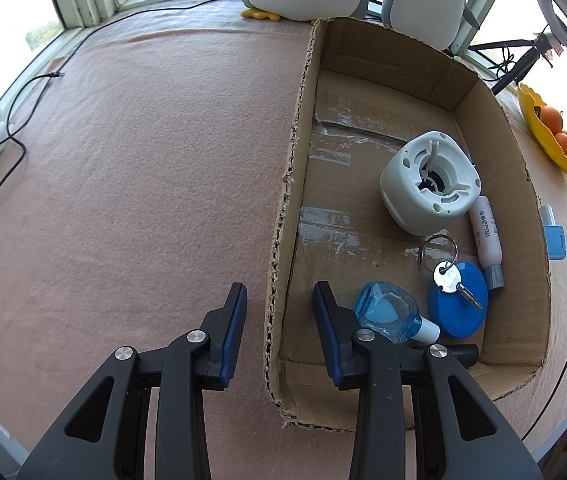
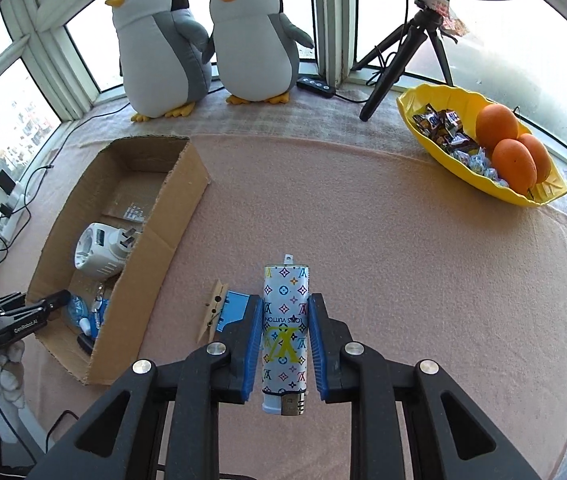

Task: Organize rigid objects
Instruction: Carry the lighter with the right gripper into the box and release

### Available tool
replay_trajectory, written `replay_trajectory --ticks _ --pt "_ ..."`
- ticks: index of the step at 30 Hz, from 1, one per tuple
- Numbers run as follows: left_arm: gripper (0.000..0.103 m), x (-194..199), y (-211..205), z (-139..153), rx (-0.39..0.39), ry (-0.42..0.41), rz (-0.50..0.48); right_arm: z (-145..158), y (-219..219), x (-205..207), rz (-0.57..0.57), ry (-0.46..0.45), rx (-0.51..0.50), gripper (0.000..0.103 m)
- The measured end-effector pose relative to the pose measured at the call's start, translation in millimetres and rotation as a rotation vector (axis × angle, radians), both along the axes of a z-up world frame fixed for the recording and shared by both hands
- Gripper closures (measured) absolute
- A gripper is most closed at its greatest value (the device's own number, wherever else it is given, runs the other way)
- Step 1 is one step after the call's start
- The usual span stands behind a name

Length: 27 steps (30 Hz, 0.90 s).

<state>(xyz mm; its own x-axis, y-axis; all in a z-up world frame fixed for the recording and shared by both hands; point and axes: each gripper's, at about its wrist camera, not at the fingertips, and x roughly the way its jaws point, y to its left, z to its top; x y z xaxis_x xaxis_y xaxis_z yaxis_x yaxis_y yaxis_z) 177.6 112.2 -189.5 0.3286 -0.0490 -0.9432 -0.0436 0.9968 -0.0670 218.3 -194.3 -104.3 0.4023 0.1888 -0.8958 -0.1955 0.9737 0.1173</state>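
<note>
The right gripper point(image 2: 285, 340) is clamped on a white lighter with a coloured monogram print point(image 2: 285, 320), its blue pads pressed against both long sides; the lighter's metal head points back toward the camera. Below it lies the pink felt-covered worktop point(image 2: 403, 260). At nine o'clock from the lighter, a wooden clothespin point(image 2: 213, 310) and a flat blue plastic piece point(image 2: 235, 308) lie side by side on the felt.

The left gripper point(image 1: 279, 308) straddles the near side wall of an open brown cardboard box point(image 1: 283, 208), one finger outside and one inside. A visible gap stays between each pad and the wall, so it stands narrowly apart and grips nothing.

Inside the box, from twelve o'clock down toward six: a white round plastic plug-in device point(image 1: 429, 182), a white tube with a grey cap point(image 1: 485, 240), a silver key on a ring point(image 1: 449, 278) resting on a blue round lid point(image 1: 461, 304), and a small clear blue bottle with a white neck point(image 1: 387, 312) beside the inner finger.

At two o'clock in the right wrist view, a yellow dish of oranges and sweets point(image 2: 479, 148) sits well apart.
</note>
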Motion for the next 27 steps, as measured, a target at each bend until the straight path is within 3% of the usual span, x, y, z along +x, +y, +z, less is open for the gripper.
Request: replay_trajectory --ticks 10,19,27 --pt "0.068 -0.1 0.3 -0.2 0.0 0.0 -0.001 27.7 77.9 -5.6 0.159 -0.041 0.085 0.083" --pt "0.068 1.1 1.6 1.3 -0.006 0.0 0.0 20.3 132.5 -9.7 0.249 -0.016 0.133 0.083" --pt "0.068 1.4 3.0 1.3 -0.009 -0.001 -0.001 4.9 155.7 -7.9 0.275 0.018 0.137 0.083"
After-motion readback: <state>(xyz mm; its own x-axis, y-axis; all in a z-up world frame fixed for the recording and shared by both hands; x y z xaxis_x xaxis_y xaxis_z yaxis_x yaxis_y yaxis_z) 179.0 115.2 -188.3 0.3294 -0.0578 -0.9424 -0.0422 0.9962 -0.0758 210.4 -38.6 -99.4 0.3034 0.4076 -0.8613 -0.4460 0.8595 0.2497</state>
